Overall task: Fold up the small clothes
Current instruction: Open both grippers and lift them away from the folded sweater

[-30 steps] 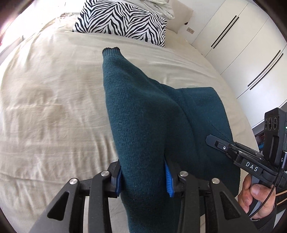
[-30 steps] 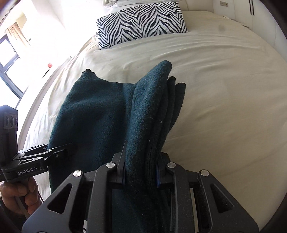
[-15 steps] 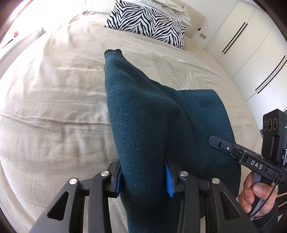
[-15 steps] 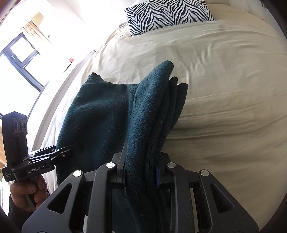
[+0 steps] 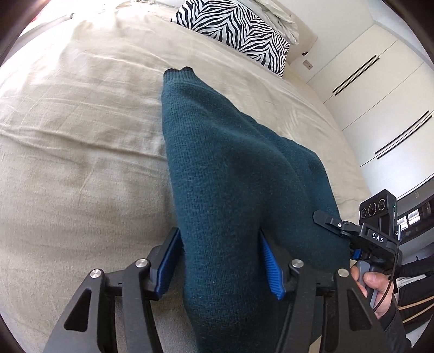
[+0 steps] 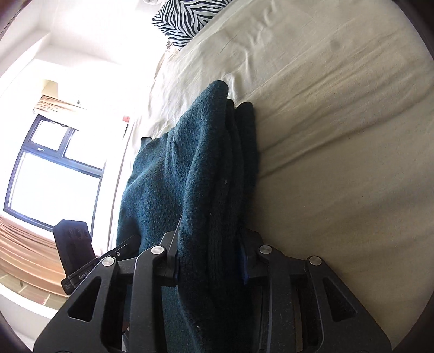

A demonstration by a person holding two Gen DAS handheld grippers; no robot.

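Observation:
A dark teal knitted sweater (image 5: 230, 176) hangs over the beige bed (image 5: 81, 130), held up at two places. My left gripper (image 5: 219, 260) is shut on one bunch of it, with blue pads (image 5: 268, 266) on either side of the fabric. My right gripper (image 6: 211, 260) is shut on a thick folded bunch of the same sweater (image 6: 214, 168). Each gripper shows in the other's view: the right one (image 5: 341, 225) at the sweater's right edge, the left one (image 6: 119, 249) at its left edge.
A zebra-striped pillow (image 5: 236, 30) lies at the head of the bed, also in the right wrist view (image 6: 187, 19). White wardrobe doors (image 5: 379, 89) stand on the right. A bright window (image 6: 54, 176) is on the left side.
Both grippers keep hold of the sweater. The right view has swung left and tilted, so the window and floor show now. The left view has shifted left; the pillow sits further right.

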